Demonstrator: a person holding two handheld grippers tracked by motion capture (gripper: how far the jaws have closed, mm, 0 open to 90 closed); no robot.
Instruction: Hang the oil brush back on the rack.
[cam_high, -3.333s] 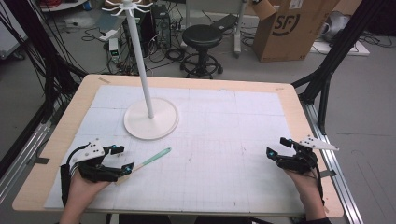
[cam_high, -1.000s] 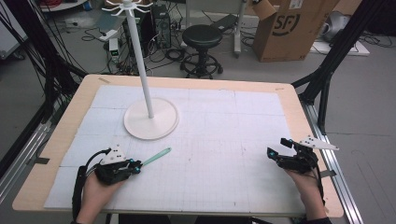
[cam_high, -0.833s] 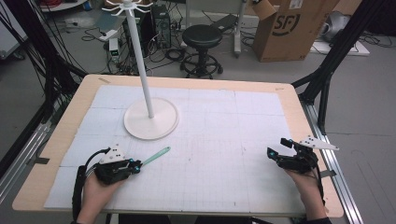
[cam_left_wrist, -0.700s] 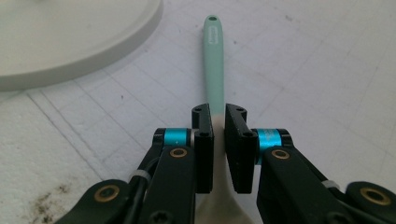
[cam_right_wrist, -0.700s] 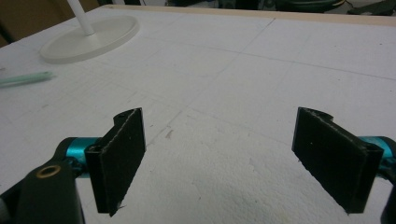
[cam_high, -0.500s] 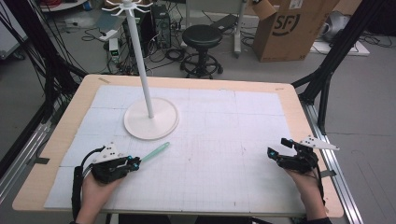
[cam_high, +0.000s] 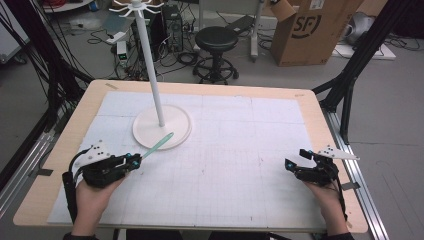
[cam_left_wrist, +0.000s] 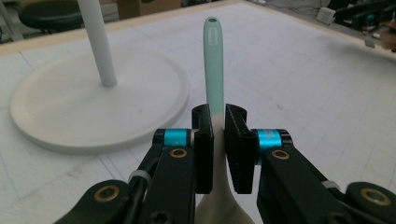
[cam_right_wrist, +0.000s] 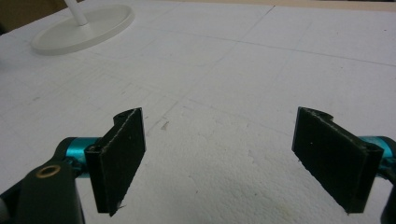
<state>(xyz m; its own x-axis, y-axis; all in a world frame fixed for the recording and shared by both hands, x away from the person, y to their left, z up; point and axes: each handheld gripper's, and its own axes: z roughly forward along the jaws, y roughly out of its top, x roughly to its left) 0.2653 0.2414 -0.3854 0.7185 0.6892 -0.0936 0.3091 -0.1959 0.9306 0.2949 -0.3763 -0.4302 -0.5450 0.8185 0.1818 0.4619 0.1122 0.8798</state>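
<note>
A spoon-like utensil with a mint-green handle (cam_high: 157, 144) and a cream lower part (cam_left_wrist: 217, 196) is clamped between the jaws of my left gripper (cam_high: 134, 160), near the table's front left. Its handle (cam_left_wrist: 214, 65) points away from me, tip hole up, toward the white stand's round base (cam_high: 162, 126). The stand's thin pole (cam_high: 150, 70) rises from that base to a hook crown (cam_high: 134, 7). My right gripper (cam_high: 291, 165) rests at the front right, its jaws spread wide over bare white mat (cam_right_wrist: 219, 116), with nothing between them.
A white gridded mat (cam_high: 235, 150) covers the wooden table (cam_high: 310, 107). Behind the table stand a black stool (cam_high: 215, 47), a cardboard box (cam_high: 315, 30) and cables on the floor. Black frame legs flank both sides.
The left gripper closed on the utensil and lifted it off the mat, the handle tip now over the stand's base edge. The right gripper kept still.
</note>
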